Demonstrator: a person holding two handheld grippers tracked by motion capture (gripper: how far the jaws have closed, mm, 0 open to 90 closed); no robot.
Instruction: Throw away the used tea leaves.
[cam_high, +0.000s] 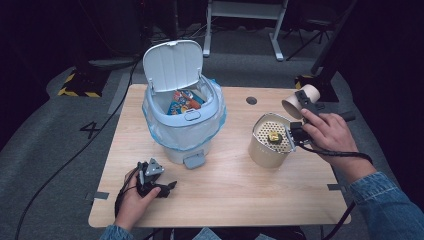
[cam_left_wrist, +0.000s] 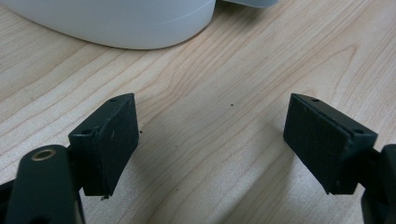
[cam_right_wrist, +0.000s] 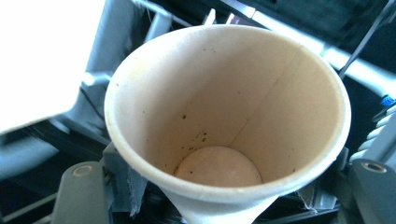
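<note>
Paper cup (cam_right_wrist: 224, 126) clamped between right gripper (cam_high: 305, 105) jaws, tilted sideways.

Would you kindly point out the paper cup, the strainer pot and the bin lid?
paper cup (cam_right_wrist: 224, 93): right gripper view, inner wall.
strainer pot (cam_high: 260, 150): high view, outer side.
bin lid (cam_high: 172, 65): high view, raised underside.

On the table (cam_high: 225, 185) a bin (cam_high: 182, 125) with wrappers (cam_high: 182, 101) inside stands at the left, a strainer pot (cam_high: 269, 140) to its right, and a paper cup (cam_high: 300, 100), lying sideways in the air, behind that pot.
</note>
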